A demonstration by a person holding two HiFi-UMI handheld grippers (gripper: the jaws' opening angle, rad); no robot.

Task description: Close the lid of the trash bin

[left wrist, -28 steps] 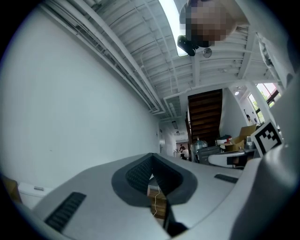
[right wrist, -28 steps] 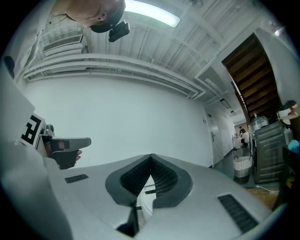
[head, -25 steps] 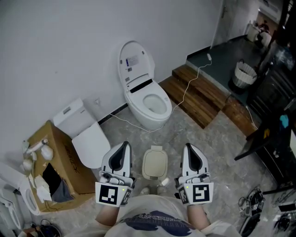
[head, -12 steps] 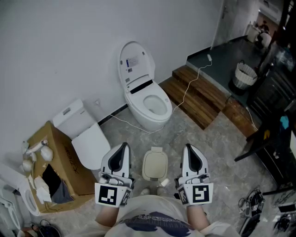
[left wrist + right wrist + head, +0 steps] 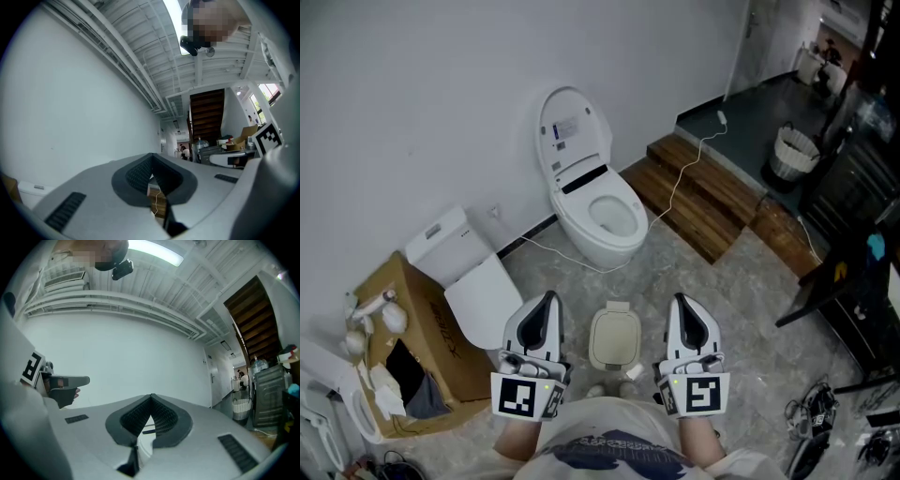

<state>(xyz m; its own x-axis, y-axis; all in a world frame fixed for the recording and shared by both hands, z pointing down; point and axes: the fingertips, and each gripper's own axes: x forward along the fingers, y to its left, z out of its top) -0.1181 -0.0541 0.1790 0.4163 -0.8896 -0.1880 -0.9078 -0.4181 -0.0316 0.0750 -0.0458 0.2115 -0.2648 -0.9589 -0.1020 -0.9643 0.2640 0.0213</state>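
We stand on a grey marbled floor (image 5: 727, 300) beside a white wall (image 5: 412, 103). A small cream trash bin (image 5: 614, 337), lid lying flat, sits between our left gripper (image 5: 549, 298) and right gripper (image 5: 680, 300), both jaws closed and empty. Beyond stand an open toilet (image 5: 600, 202) and wooden steps (image 5: 703, 202).

I'm in a bathroom corner set up inside a bigger workshop hall: a toilet (image 5: 598, 214) by the white wall (image 5: 412, 103), a second toilet (image 5: 473, 281) beside a cardboard box (image 5: 445, 352), wooden steps (image 5: 703, 197), and bare ceiling beams (image 5: 140, 51).
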